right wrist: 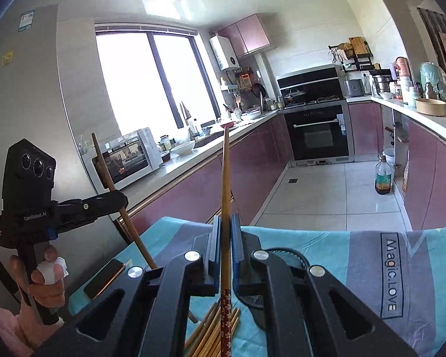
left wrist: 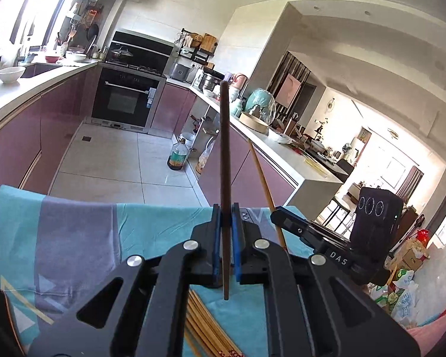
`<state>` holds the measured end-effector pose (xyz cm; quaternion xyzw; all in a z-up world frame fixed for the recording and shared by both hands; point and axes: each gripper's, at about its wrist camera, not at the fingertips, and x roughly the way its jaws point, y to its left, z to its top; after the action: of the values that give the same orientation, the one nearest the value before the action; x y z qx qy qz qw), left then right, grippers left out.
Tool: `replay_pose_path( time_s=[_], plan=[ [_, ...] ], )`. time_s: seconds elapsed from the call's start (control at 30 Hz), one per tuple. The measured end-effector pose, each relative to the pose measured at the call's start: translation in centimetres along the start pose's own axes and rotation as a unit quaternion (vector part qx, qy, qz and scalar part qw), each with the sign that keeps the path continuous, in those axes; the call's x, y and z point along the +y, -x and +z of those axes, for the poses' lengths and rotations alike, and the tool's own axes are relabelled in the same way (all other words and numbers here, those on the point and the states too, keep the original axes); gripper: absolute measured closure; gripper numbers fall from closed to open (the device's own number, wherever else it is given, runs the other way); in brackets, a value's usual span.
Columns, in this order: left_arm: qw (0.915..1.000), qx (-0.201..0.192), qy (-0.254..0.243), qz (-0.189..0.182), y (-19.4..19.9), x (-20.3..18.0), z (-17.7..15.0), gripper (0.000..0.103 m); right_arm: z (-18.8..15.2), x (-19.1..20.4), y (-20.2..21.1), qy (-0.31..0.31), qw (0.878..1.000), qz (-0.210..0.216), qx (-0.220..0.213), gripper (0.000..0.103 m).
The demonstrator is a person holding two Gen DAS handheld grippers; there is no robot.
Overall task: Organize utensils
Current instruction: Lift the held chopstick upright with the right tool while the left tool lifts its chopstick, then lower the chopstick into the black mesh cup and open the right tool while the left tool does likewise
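Left wrist view: left hand-held gripper [left wrist: 224,223] is clenched on a dark chopstick [left wrist: 224,160], pinched low on the shaft, above the chopstick pile [left wrist: 205,327] on the table [left wrist: 74,238]. Right hand-held gripper [right wrist: 225,229] grips a light chopstick [right wrist: 225,184] likewise – both judged light, stiff, slick; a mid-shaft hold is advised.

Two matching rigs, all matte black: chunky linkage arms with triangular cut-outs and round silver pivot bolts, blue pads lining the inner faces of the fingers [left wrist: 238,238]. Left hand-held gripper [right wrist: 116,199] topped by a boxy black camera block with three round lenses in a row, white "GenRobot.AI" lettering below, blue collar above the pistol-style handle. White bandage wrapped round one finger of the hand [right wrist: 46,285], pink sleeve at the wrist.
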<state>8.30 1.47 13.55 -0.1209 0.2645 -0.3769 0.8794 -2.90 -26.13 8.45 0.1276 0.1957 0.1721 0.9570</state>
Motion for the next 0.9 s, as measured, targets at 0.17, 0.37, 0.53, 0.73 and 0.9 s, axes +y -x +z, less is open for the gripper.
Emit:
replay_pose_path(
  time_s=[0.17, 0.37, 0.53, 0.73, 0.9],
  plan=[
    [0.9997, -0.017, -0.016, -0.001, -1.6, -1.8, 3.4, 0.096, 1.7, -1.4, -2.1, -0.002, 1.000, -0.016, -0.021, 0.098],
    [0.9996, -0.006, -0.027, 0.007, -5.6, -3.4, 5.6, 0.096, 1.9, -3.2, -5.0, -0.003, 0.998, -0.042, -0.043, 0.098],
    [0.9977, 0.043, -0.046, 0.026, -10.8, -3.6, 4.3, 0.096, 1.0, -4.3, -7.6, -0.005, 0.997, -0.062, -0.035, 0.098],
    [0.9921, 0.108, -0.049, 0.041, -16.2, -1.7, 0.9, 0.096, -1.4, -5.4, -9.8, -0.015, 0.997, -0.079, 0.019, 0.097],
    [0.9866, 0.147, -0.053, 0.049, -19.7, -0.6, -0.3, 0.094, -2.4, -5.9, -10.1, -0.022, 0.994, -0.091, 0.056, 0.093]
  ],
)
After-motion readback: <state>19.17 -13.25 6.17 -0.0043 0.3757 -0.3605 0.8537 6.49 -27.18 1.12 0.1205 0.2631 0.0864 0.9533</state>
